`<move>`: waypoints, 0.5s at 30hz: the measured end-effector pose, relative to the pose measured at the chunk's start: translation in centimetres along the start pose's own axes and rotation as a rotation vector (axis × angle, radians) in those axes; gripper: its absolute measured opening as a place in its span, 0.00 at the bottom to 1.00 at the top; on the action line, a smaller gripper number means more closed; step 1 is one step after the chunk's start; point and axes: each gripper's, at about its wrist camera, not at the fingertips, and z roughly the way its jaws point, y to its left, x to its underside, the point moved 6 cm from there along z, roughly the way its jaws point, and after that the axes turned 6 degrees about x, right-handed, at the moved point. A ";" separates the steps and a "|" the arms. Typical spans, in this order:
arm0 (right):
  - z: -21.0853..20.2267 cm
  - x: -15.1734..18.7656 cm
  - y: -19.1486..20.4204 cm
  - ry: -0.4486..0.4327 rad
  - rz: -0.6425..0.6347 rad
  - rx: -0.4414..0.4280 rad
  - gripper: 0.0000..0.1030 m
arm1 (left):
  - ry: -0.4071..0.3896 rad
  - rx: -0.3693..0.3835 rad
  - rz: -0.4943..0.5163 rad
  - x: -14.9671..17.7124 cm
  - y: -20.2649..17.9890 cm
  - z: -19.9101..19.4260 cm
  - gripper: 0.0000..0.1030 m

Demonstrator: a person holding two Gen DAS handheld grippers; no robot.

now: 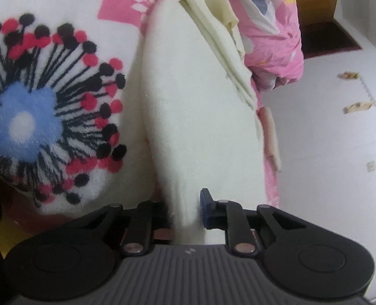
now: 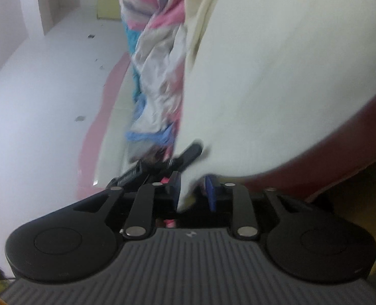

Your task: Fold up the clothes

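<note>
Two claws pinch one white garment (image 1: 195, 117) — it fills the left view from 12 to 6 o'clock and the right view's 1 o'clock side. A floral blanket (image 1: 48, 106) lies at 9 o'clock, pink bedding (image 1: 271, 40) at 1. Left claw (image 1: 188, 211) and right claw (image 2: 193, 190) each clamp its edge at 6 o'clock.

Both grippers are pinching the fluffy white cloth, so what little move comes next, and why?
Probably bring the two held edges together. The left gripper and the right gripper each look shut on the white garment, which hangs between them above the flowered blanket. Joining the edges would make one fold; the right view is blurred, so I am unsure.
</note>
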 end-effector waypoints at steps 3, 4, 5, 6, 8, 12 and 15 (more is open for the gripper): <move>-5.3 -2.4 0.3 -0.107 -0.068 0.046 0.31 | 0.005 -0.033 0.024 -0.1 -0.4 0.1 0.17; -7.4 -3.2 0.5 -0.148 -0.108 0.071 0.35 | 0.004 -0.048 0.031 -0.1 -0.5 0.1 0.17; -9.4 -4.0 0.7 -0.190 -0.150 0.099 0.45 | 0.004 -0.060 0.039 -0.1 -0.6 0.2 0.17; -11.0 -5.3 0.8 -0.241 -0.174 0.137 0.50 | 0.005 -0.071 0.047 -0.1 -0.8 0.3 0.17; -14.0 -7.8 0.8 -0.347 -0.218 0.216 0.50 | 0.005 -0.095 0.063 -0.2 -1.0 0.5 0.17; -16.6 -11.9 -1.3 -0.389 -0.178 0.306 0.51 | 0.006 -0.142 0.094 -0.2 -1.6 0.9 0.17; -16.6 -13.7 -3.4 -0.368 -0.095 0.295 0.51 | 0.005 -0.186 0.140 0.1 -1.9 0.7 0.19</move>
